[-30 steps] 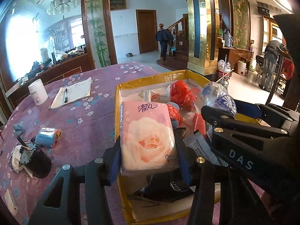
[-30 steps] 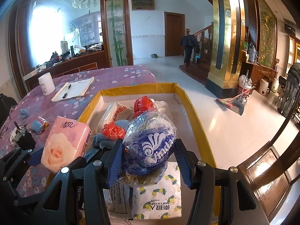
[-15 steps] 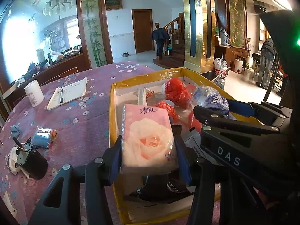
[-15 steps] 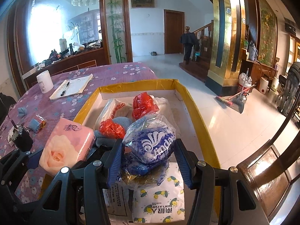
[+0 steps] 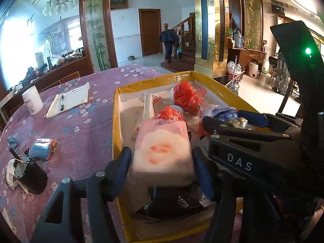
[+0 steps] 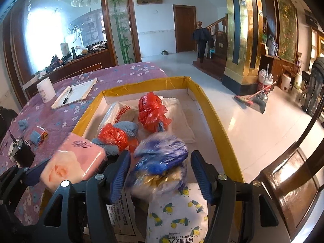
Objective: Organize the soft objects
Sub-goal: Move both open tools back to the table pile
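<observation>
A pink tissue pack (image 5: 162, 151) with a rose print sits blurred between the fingers of my left gripper (image 5: 162, 158), over the yellow-rimmed box (image 5: 154, 81). Its jaws are opening and a gap shows beside the left pad. In the right wrist view a blue-and-white plastic bag (image 6: 162, 160), also blurred, lies between the fingers of my right gripper (image 6: 160, 162). These jaws are opening too, with gaps on both sides of the bag. The pink pack (image 6: 75, 162) shows there at the box's left rim (image 6: 87, 113). Both grippers hang side by side above the box's near end.
In the box lie red plastic bags (image 6: 151, 111), a blue knit cloth (image 6: 125, 127), a lemon-print pack (image 6: 178, 212) and a black packet (image 5: 172, 202). On the purple floral tablecloth (image 5: 81, 125) stand a white cup (image 5: 32, 100), a notebook with pen (image 5: 68, 99), a blue roll (image 5: 42, 148) and a black cup (image 5: 30, 174).
Both pairs of jaws have widened. The pink pack and the blue bag, gripped before, now blur and sit lower between the fingers.
</observation>
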A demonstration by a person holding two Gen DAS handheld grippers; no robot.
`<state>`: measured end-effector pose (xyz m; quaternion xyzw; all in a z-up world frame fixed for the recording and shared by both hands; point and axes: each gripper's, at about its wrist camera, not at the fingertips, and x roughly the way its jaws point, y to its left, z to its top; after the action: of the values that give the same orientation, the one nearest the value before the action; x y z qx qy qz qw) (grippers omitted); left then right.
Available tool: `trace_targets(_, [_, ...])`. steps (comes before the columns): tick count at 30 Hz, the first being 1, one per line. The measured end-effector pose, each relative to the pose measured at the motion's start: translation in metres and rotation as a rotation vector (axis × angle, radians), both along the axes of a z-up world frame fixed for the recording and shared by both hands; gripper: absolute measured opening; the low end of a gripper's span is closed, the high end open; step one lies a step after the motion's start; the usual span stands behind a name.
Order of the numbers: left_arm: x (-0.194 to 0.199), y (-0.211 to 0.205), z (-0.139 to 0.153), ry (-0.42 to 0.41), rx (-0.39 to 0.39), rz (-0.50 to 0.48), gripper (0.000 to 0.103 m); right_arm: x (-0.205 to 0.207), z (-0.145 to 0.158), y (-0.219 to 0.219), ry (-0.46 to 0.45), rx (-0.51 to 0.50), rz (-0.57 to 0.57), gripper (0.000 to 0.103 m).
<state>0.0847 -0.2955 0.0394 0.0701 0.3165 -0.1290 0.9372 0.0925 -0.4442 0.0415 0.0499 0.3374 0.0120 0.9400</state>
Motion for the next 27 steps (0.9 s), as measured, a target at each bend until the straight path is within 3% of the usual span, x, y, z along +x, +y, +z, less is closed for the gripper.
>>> trace_targets(4, [-0.005,0.001,0.003,-0.029,0.002,0.002,0.074,-0.01,0.008,-0.005,-0.06,0.01,-0.021,0.073])
trace_targets(12, [-0.015,0.001,0.012,-0.088,0.013,0.005,0.076,-0.029,0.023,-0.002,-0.165,-0.028,-0.07,0.081])
trace_targets(27, [-0.027,0.003,0.021,-0.177,0.035,0.013,0.08,-0.032,0.028,-0.002,-0.205,-0.061,-0.103,0.086])
